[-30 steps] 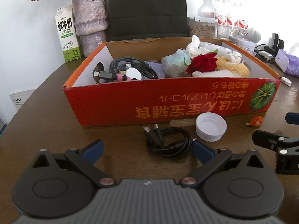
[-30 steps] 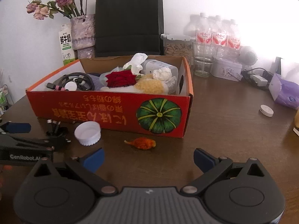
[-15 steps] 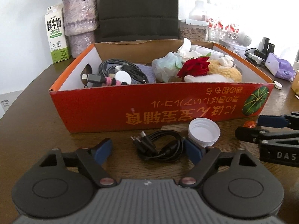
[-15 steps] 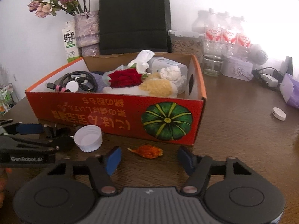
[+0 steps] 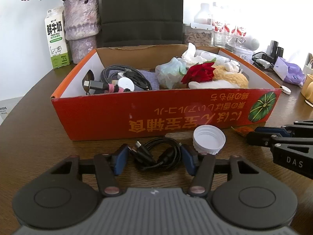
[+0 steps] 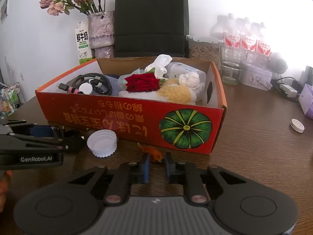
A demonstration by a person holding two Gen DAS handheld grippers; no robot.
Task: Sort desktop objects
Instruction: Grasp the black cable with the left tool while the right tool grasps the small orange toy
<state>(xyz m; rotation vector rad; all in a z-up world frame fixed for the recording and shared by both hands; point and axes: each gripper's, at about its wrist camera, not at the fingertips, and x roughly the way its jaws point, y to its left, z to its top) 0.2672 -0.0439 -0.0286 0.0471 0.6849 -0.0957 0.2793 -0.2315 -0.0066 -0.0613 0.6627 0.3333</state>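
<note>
A coiled black cable point(image 5: 156, 154) lies on the brown table in front of the red cardboard box point(image 5: 137, 117). My left gripper point(image 5: 154, 153) straddles it, its jaws closing with the blue pads point(image 5: 121, 161) just outside the coil. A white bottle cap point(image 5: 209, 140) sits right of the cable, open side up. My right gripper point(image 6: 157, 159) is shut on a small orange scrap point(image 6: 153, 153) at the box's front wall point(image 6: 97, 113). The left wrist view shows that gripper point(image 5: 254, 134) from the side with the scrap point(image 5: 242, 131) at its tip. The right wrist view shows the left gripper point(image 6: 64, 139) beside the cap point(image 6: 102, 143).
The box holds cables, a red rose, tissues and a plush toy. Behind it stand a milk carton point(image 5: 56, 39), a purple vase point(image 5: 81, 19), a black bag point(image 5: 142, 11) and bottles point(image 6: 246, 39). A white disc point(image 6: 297, 125) and a purple pack point(image 5: 289, 71) lie to the right.
Both grippers' jaws have narrowed from wide open. The right one has closed on the orange scrap. The left one's pads have come in towards the cable coil.
</note>
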